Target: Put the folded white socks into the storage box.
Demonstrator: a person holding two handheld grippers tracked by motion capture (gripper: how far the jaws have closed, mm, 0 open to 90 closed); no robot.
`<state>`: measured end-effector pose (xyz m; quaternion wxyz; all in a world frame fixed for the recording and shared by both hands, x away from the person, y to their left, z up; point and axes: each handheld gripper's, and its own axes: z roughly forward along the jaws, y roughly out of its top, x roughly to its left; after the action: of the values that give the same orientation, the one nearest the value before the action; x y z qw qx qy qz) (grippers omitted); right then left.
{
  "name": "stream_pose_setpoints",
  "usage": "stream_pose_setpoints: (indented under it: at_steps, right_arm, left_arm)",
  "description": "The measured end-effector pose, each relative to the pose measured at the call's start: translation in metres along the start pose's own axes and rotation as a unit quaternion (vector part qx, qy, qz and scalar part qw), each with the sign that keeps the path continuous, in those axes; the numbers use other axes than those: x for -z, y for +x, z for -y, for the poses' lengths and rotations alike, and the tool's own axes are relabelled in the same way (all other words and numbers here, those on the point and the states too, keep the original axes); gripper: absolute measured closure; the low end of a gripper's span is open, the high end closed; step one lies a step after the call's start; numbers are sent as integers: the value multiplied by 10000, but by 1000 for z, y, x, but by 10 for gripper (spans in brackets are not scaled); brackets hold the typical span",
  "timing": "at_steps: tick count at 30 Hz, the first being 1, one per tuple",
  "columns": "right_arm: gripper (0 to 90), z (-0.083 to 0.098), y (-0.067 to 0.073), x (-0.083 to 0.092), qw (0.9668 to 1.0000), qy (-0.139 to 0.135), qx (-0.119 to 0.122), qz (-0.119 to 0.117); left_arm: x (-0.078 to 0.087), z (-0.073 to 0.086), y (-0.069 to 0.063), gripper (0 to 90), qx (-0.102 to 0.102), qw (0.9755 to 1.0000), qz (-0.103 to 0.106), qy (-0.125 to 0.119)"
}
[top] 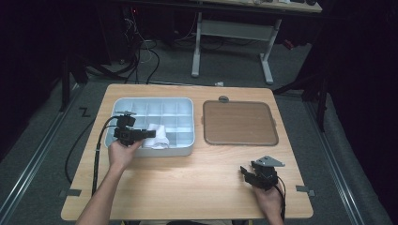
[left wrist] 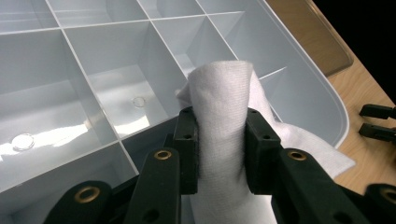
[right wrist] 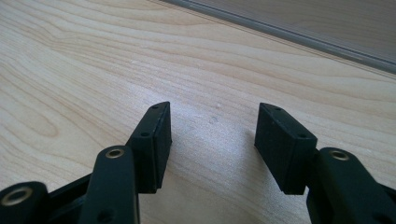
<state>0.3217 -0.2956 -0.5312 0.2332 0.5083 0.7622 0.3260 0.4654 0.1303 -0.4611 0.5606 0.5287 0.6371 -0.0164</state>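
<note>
The high view takes in the whole table [top: 187, 178]: the left tool [top: 149, 134] reaches over the near edge of a pale blue compartment tray [top: 155, 105], a white cloth [top: 157, 136] bunched at its tip, while the right tool [top: 246, 173] rests low over bare wood well to the right, near the front edge, with a flat brown lidded tray [top: 239, 123] lying just beyond it. The left gripper view gives what the high view cannot: the left tool [left wrist: 222, 149] has its two black pads pressed into either side of a rolled fold of the cloth [left wrist: 222, 102], the jaws narrowed to the thickness of that fold and clamped on it. The cloth stands up between the pads and spills out past the right-hand pad over the tray's rim [left wrist: 322, 93], toward the table; ahead of the tool lie the tray's divided cells. At the far right of that view the other tool's jaw tips [left wrist: 378, 122] show small over the wood. The right gripper view shows the right tool [right wrist: 212, 140] with its jaws spread wide apart, nothing between them, bare table [right wrist: 93, 70] grain below, and the brown tray's edge [right wrist: 289, 32] crossing the top corner ahead of it.
</note>
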Motion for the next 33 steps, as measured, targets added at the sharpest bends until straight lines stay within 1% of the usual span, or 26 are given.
stream_pose_setpoints:
  at_steps: [4,8,15,19,21,22,26,28,29,30,32,33]
  right_arm:
    - [464,0,0,0,10000,1,-2,0]
    - [464,0,0,0,10000,1,0,0]
    - [464,0,0,0,10000,2,-5,-1]
    - [464,0,0,0,10000,1,-4,-1]
    - [464,0,0,0,10000,3,-8,-1]
    - [464,0,0,0,10000,2,-5,-1]
    - [464,0,0,0,10000,2,-5,-1]
    - [464,0,0,0,10000,2,-4,0]
    - [464,0,0,0,10000,2,-4,0]
    - [464,0,0,0,10000,1,-3,0]
    - [464,0,0,0,10000,1,-1,0]
    - [464,0,0,0,10000,1,-1,1]
  left_arm:
    - [-2,2,3,711,-151,9998,-104,92]
    - [-4,3,4,714,-231,9995,-192,123]
    - [-7,6,1,723,-564,9975,-358,209]
    - [-8,8,2,730,-651,9966,-436,244]
    - [-9,8,2,732,-665,9965,-441,245]
    - [-9,9,2,732,-726,9959,-480,249]
    - [-11,12,1,735,-842,9945,-570,264]
    - [-11,14,1,736,-943,9932,-621,292]
    - [-11,14,1,736,-943,9932,-621,292]
    - [-12,14,2,737,-966,9927,-663,296]
    - [-14,17,3,738,-1092,9906,-750,352]
    - [-15,19,3,740,-1123,9899,-777,373]
